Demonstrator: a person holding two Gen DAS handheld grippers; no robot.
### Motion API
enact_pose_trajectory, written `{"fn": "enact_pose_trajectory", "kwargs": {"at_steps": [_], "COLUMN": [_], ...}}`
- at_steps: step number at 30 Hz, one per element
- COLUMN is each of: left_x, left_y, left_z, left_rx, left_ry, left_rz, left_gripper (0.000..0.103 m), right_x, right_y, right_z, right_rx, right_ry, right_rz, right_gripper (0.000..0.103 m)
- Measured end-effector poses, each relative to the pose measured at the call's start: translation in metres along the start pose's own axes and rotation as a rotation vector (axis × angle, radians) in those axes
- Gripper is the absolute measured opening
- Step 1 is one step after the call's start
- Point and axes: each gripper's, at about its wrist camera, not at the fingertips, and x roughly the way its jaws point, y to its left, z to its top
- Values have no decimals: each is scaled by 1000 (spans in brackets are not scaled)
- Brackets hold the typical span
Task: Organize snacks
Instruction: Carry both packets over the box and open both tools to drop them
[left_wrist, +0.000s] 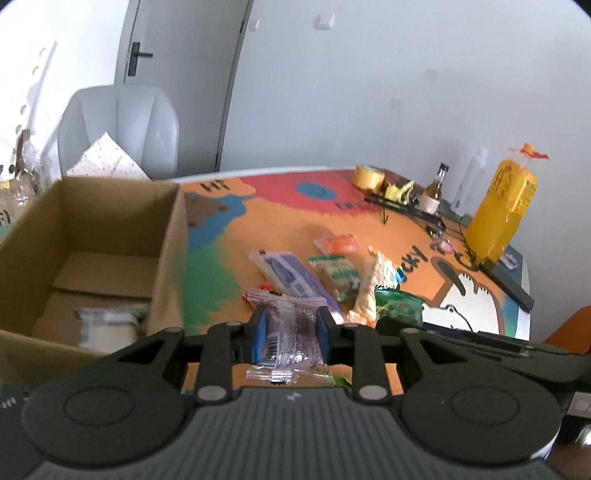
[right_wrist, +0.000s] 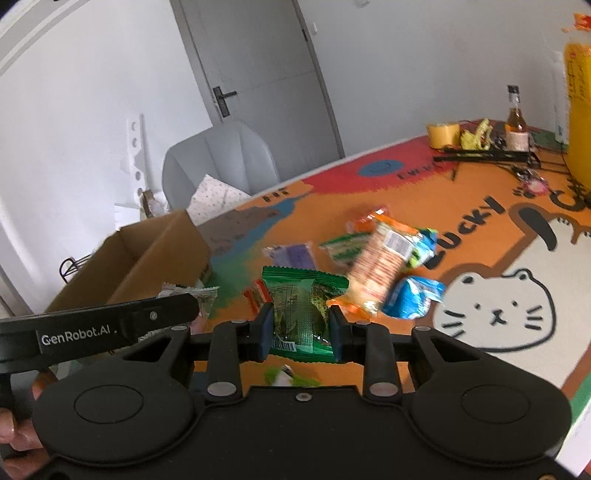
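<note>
1. Closest in: the left gripper (left_wrist: 291, 334) is clamped on a clear crinkly plastic snack packet with purple print (left_wrist: 290, 332), blue pads pressing both sides, packet clear of the table.
2. Same deal on the other side: the right gripper (right_wrist: 300, 332) is squeezed shut on a shiny green foil snack packet (right_wrist: 301, 314), and it looks clear of the table too.
3. Just past the grippers, the rest of the pile sits loose on the colourful orange cartoon-cat table mat (right_wrist: 480, 332): a long purple-and-white wrapper (left_wrist: 291, 275), a green-and-white packet (left_wrist: 338, 277), an orange-and-white packet of crackers (right_wrist: 384, 266), and a blue crinkled bag (right_wrist: 413, 295).
4. Off to the left stands the open brown cardboard box (left_wrist: 92, 236), with what looks like one pale packet already inside (blurry, can't say more).
5. Far back by the wall: a roll of yellow tape (left_wrist: 367, 177), a small glass bottle (left_wrist: 436, 188) and a tall yellow bag (left_wrist: 500, 210).
6. My read: both pickups are done, so this is the carry step. Next move is swinging both packets left over the box rim and opening the jaws only once they're above the opening, left one first since it's nearer.
</note>
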Motion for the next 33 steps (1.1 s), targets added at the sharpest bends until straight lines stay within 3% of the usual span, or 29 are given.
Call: {"fn": "enact_pose_trajectory", "kwargs": {"at_steps": [22, 33], "left_x": [-42, -46], "left_y": [55, 95], "left_z": [32, 39], "left_rx": [-52, -101], "left_ry": [-120, -127], "left_rz": [81, 122], "left_gripper": [27, 27], "right_x": [8, 27], "right_y": [66, 99], "right_z": [30, 37], "right_rx": [-81, -124], "right_ry": [-61, -54], "right_rz": [91, 131], "right_gripper": [29, 29]}}
